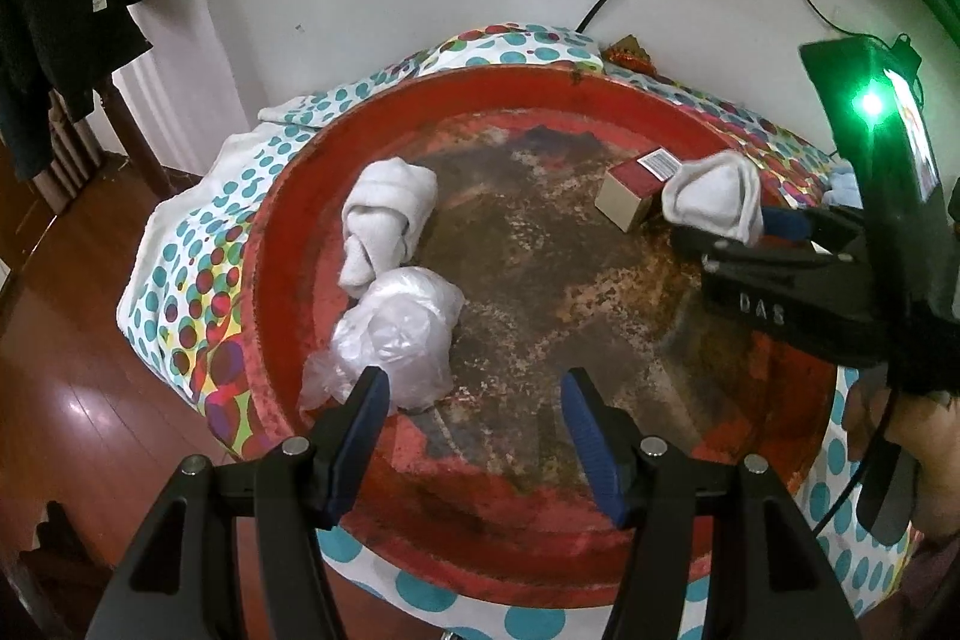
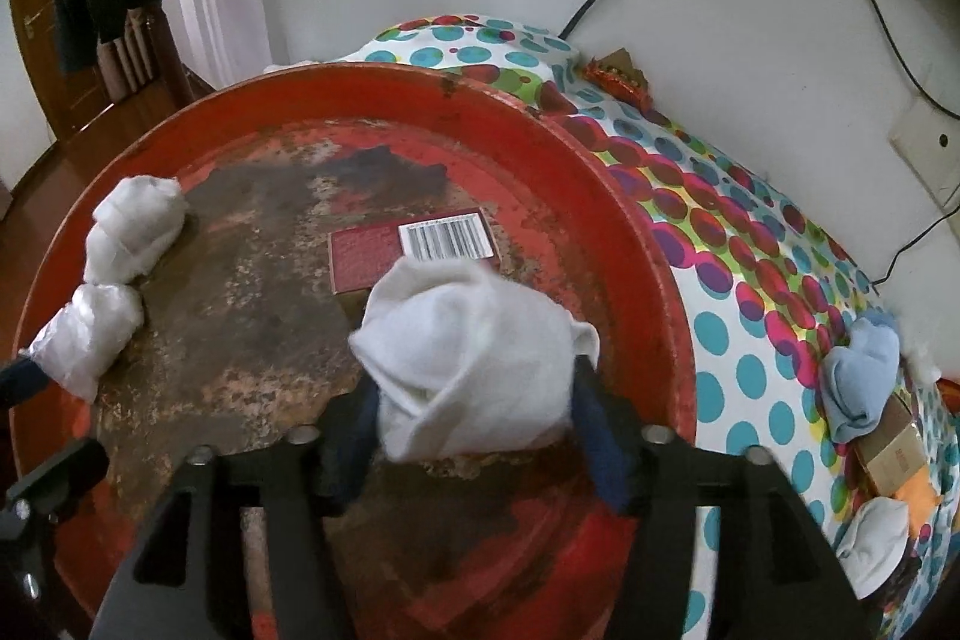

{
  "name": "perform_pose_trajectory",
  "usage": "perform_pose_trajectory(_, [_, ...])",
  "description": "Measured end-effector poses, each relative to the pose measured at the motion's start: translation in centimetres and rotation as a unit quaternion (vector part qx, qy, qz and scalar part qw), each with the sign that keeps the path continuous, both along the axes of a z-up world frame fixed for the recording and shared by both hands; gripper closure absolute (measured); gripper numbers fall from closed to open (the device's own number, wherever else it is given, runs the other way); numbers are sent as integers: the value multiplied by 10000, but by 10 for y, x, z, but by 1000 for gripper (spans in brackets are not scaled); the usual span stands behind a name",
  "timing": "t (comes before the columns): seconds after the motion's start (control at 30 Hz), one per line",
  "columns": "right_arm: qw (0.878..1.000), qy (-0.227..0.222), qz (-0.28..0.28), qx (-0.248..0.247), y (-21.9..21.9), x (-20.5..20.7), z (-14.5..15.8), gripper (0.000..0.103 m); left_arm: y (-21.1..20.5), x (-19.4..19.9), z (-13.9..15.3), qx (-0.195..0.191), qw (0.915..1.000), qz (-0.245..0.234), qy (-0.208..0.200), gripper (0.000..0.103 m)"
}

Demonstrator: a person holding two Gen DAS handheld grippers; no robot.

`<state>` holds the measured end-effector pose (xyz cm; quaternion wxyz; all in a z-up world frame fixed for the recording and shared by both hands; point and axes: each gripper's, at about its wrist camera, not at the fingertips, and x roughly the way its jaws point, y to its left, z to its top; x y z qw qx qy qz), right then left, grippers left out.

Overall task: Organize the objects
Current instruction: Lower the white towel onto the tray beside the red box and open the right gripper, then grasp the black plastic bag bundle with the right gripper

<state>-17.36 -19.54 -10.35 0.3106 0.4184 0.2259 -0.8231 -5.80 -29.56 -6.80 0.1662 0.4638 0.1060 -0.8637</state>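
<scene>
Rolled white fabric socks are the items being sorted, and 2 of them are located inside the round red metal tray (image 1: 270,244), whose paint is heavily worn and rusted. The tray is seated on a white cloth printed with coloured dots (image 2: 738,280).

At the left side of the tray, the first rolled white sock (image 1: 387,208) is laid flat, with a crumpled clear plastic bag (image 1: 402,334) touching its near end. The left gripper (image 1: 474,382) is held over the near edge of the tray with its fingers spread apart and nothing between them; its left fingertip is just beside the plastic bag.

Right of centre, a small red box with a barcode label (image 2: 414,244) is resting on the tray floor. The second rolled white sock (image 2: 474,358) is positioned just in front of this box, between the fingers of the right gripper (image 2: 474,388). Both fingers are seen against the fabric, but whether they press on it cannot be told.

Outside the tray, on the cloth at the far right, a light blue sock (image 2: 858,370) is lying on a brown cardboard box (image 2: 894,448), and 1 further white sock (image 2: 876,538) is nearer the camera.
</scene>
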Motion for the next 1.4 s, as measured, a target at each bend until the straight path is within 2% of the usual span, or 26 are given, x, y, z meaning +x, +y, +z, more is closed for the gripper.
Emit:
perform_pose_trajectory(0.1, [9999,60,27,-77,4,6,4,30,0,-1,-2,17,10000,6,-51,42])
perform_pose_trajectory(0.33, [9994,33,20,-340,19,18,16,26,4,-1,-2,-46,10000,-62,-52,42])
perform_pose_trajectory(0.63, [9964,190,47,-827,71,47,46,24,16,-1,2,-180,9997,-170,14,42])
perform_pose_trajectory(0.83, [9945,412,-258,-927,136,61,62,23,32,-4,0,-307,9990,-332,-30,42])
perform_pose_trajectory(1.07, [9871,477,-1102,-1062,240,58,63,23,59,-5,1,-411,9972,-620,-33,42])
perform_pose_trajectory(1.27, [9761,467,-1829,-1075,317,39,52,22,78,-4,4,-391,9962,-782,37,42])
perform_pose_trajectory(1.4, [9719,383,-2108,-971,343,25,37,22,91,-5,3,-580,9943,-895,4,42])
